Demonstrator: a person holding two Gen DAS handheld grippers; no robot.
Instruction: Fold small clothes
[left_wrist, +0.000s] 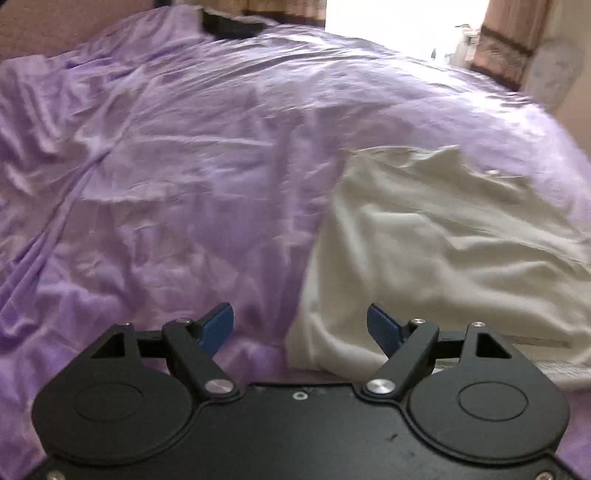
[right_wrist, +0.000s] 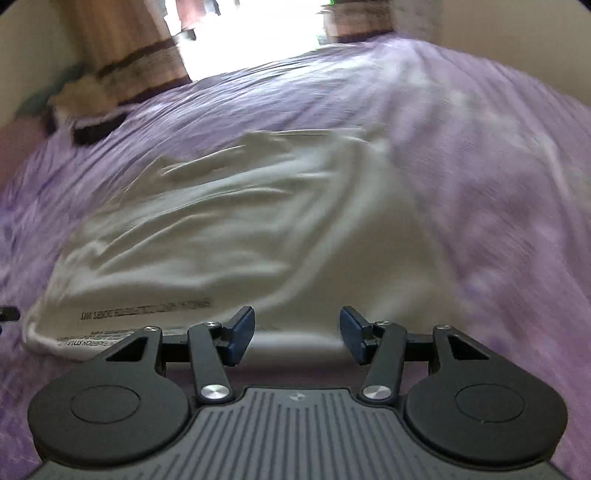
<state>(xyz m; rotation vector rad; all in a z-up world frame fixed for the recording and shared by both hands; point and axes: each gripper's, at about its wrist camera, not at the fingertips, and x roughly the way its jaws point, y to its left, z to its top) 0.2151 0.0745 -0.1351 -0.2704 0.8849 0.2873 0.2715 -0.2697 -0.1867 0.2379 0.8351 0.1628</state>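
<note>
**Two grippers, both empty, over one white garment**

Two tools sit nearest your cameras. Your left gripper (left_wrist: 300, 326) has its jaws spread wide, nothing between the blue pads (left_wrist: 218, 325); it hangs over the purple bedsheet (left_wrist: 166, 155), with its right-hand pad above the near left edge of the white garment (left_wrist: 443, 251). Your right gripper (right_wrist: 297, 332) is parted to a middling width, also empty, poised over the garment's near hem (right_wrist: 295, 338) without gripping it.

Next out: the white garment lies crumpled on the sheet, printed lettering (right_wrist: 144, 308) showing upside down near its front left corner.

Farther: rumpled purple sheet on all sides, a dark item (left_wrist: 232, 26) at its far edge.

Farthest: curtains (right_wrist: 140, 51) flanking a bright window (right_wrist: 251, 33).
</note>
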